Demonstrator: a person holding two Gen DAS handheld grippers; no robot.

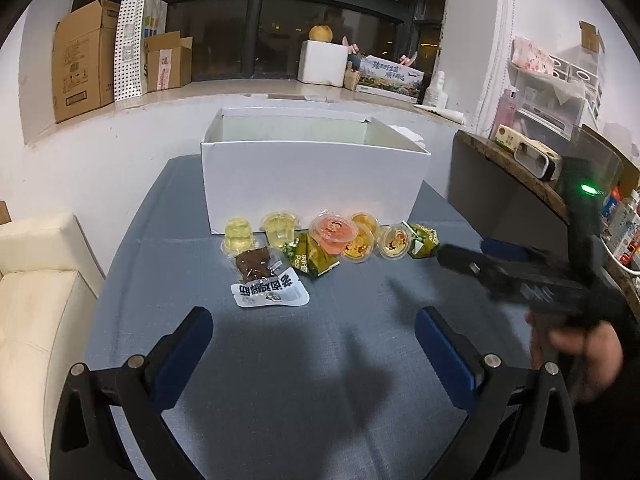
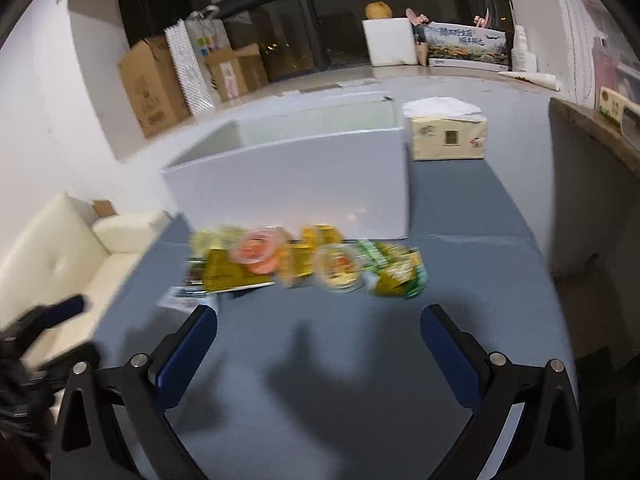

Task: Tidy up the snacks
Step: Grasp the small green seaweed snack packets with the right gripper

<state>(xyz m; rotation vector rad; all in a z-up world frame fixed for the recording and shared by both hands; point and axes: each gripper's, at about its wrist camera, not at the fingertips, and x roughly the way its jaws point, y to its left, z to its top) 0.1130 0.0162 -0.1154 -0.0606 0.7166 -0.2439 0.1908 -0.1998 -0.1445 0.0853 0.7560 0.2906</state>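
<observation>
An open white box (image 1: 312,176) (image 2: 288,180) stands at the back of the blue-grey tablecloth (image 1: 280,360). In front of it lies a row of snacks: two yellow jelly cups (image 1: 239,236), a pink jelly cup (image 1: 334,232) (image 2: 258,256), orange-lidded cups (image 1: 394,242), green-yellow packets (image 1: 312,260) (image 2: 396,274) and a brown meat snack packet (image 1: 268,280). My left gripper (image 1: 314,328) is open and empty, short of the meat packet. My right gripper (image 2: 318,320) is open and empty too, just short of the row. In the left wrist view the right gripper (image 1: 480,256) points at the row's right end. The right wrist view is blurred.
A cream sofa (image 1: 36,280) borders the table on the left. A dark cabinet (image 1: 500,184) with clutter on top stands on the right. A tissue pack (image 2: 448,136) sits behind the box's right side. Cardboard boxes (image 1: 80,60) line the window ledge. A hand (image 1: 580,344) holds the right gripper.
</observation>
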